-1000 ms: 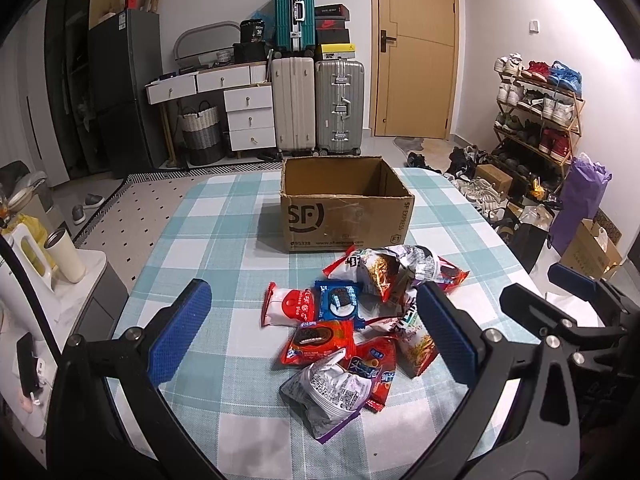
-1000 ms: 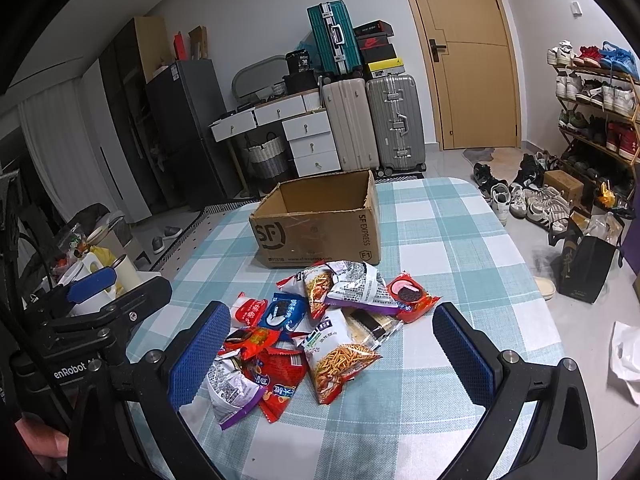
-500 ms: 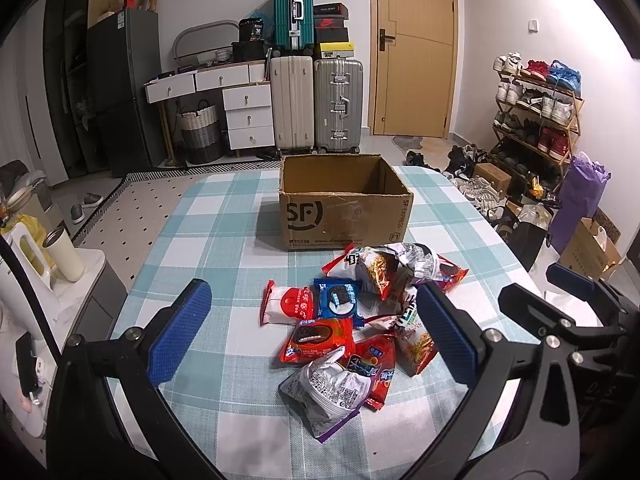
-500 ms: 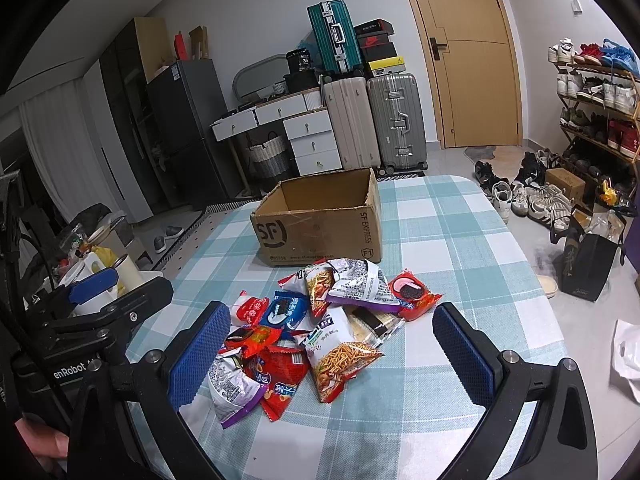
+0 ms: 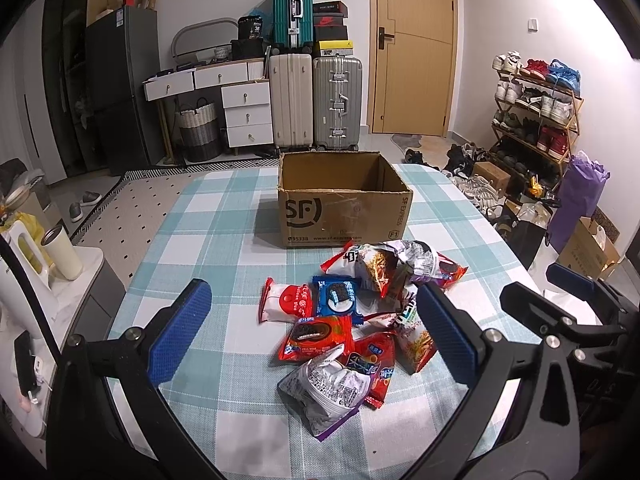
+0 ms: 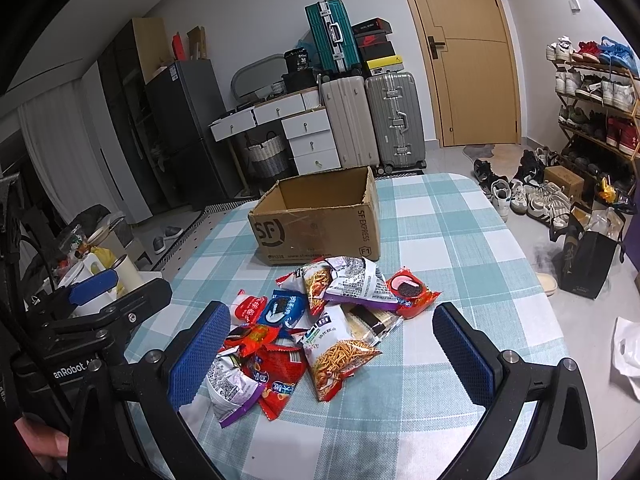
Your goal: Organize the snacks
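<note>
A pile of snack packets lies on the checked tablecloth, in front of an open, empty cardboard box marked SF. The pile and the box also show in the right wrist view. The pile holds a blue Oreo pack, a red cookie pack, a silver crumpled bag and a noodle-snack bag. My left gripper is open and empty, held above the near side of the pile. My right gripper is open and empty, also above the pile.
The table has a rounded right edge with shoes and bags on the floor beyond. Suitcases and drawers stand at the back wall. A side counter with a cup is at the left.
Both grippers have stayed open and drifted very slightly; the view of the pile and box is nearly the same. No snack has moved.
</note>
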`<state>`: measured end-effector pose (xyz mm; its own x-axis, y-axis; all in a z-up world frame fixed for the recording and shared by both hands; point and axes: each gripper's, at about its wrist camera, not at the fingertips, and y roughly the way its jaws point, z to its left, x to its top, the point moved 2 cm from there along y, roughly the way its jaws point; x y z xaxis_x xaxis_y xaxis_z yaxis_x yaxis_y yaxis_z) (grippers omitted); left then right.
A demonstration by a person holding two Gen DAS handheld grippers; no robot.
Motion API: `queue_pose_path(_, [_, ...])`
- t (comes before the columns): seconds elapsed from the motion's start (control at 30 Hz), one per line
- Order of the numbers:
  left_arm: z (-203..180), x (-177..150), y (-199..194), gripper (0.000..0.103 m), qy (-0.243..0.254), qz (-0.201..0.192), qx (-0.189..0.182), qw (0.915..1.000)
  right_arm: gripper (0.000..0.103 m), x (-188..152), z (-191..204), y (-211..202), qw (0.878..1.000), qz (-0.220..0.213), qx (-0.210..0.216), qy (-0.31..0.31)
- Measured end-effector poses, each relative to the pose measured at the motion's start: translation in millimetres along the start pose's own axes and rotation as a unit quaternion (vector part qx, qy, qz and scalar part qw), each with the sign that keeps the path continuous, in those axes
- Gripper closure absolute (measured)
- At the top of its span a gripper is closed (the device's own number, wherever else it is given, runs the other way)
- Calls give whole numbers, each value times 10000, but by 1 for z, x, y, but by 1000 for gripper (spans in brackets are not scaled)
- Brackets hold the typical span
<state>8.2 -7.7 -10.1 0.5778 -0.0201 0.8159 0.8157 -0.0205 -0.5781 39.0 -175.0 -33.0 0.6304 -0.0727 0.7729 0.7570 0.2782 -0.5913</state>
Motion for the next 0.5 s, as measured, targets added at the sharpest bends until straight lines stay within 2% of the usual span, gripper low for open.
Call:
queue_pose_path(0.23, [1,-2,2,1,-7,31,-58,10000,0,0,0,0,10000,5,1,5])
queue_pose_path(0.4, [9,-7,2,1,-284,16,-551,9981,0,-6,-2,2,10000,32,-25,8])
queue_pose_path(0.5, [12,-9,4,1,-291,37,-657,9974,0,-12,-7,7,10000,66,-38,38])
